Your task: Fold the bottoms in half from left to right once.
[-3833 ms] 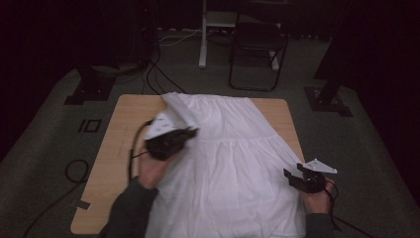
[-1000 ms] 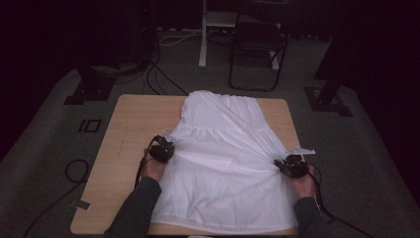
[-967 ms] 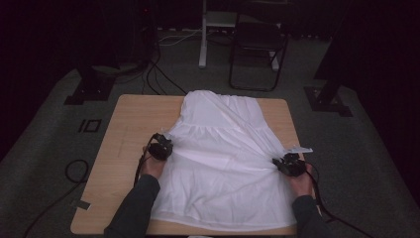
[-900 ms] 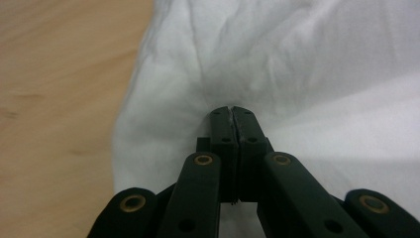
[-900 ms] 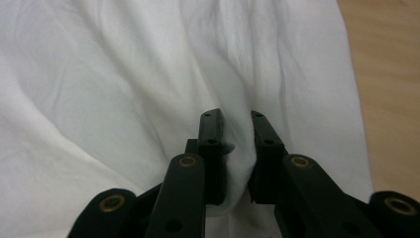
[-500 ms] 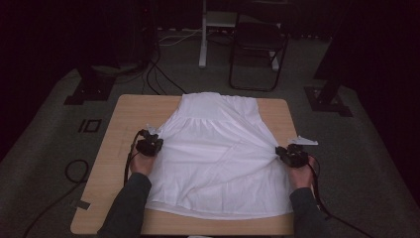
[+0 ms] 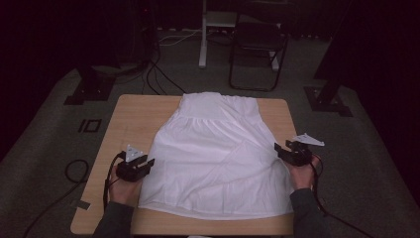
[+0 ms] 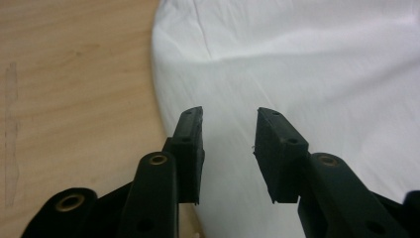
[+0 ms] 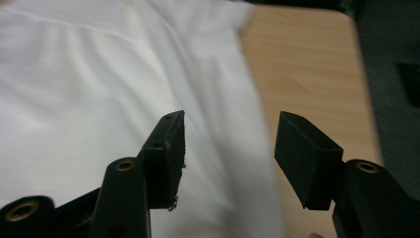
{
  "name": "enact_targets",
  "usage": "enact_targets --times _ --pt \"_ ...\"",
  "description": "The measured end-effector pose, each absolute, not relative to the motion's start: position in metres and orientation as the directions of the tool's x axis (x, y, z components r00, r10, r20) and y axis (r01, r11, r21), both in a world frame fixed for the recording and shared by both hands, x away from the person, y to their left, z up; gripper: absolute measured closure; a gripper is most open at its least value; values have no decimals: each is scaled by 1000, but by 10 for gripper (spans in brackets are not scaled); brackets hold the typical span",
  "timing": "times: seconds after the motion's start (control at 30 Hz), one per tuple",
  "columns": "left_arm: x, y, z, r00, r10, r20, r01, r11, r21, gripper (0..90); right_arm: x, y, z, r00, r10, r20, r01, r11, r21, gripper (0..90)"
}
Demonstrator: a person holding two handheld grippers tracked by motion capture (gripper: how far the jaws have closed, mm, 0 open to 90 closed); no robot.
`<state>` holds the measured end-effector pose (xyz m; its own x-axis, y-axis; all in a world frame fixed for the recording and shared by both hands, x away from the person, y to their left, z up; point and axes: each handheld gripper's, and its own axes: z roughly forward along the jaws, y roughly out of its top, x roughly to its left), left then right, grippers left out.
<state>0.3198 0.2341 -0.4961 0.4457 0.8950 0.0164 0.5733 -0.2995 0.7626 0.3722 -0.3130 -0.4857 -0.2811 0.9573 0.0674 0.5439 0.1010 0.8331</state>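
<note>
The white skirt (image 7: 218,153) lies flat on the worktop (image 7: 133,119) between my hands, long axis running away from me, its side edges just ahead of my left gripper (image 8: 229,130) and right gripper (image 9: 229,136), both parted and empty.

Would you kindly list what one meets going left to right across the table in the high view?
Bare wooden table → left claw → white garment → right claw.
</note>
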Motion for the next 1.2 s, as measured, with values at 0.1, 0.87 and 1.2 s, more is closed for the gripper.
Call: enact_targets --times 0.1,0.87,1.2 --pt "312 234 -502 447 894 7 583 -297 756 610 380 -290 -481 -343 938 52 531 148 834 453" --pt "287 231 -520 541 835 -101 624 -318 714 894 371 -268 -492 -578 808 114 534 269 801 888" --pt "270 231 -506 567 816 -111 609 -325 724 898 265 -368 -471 -586 800 124 401 154 903 896"
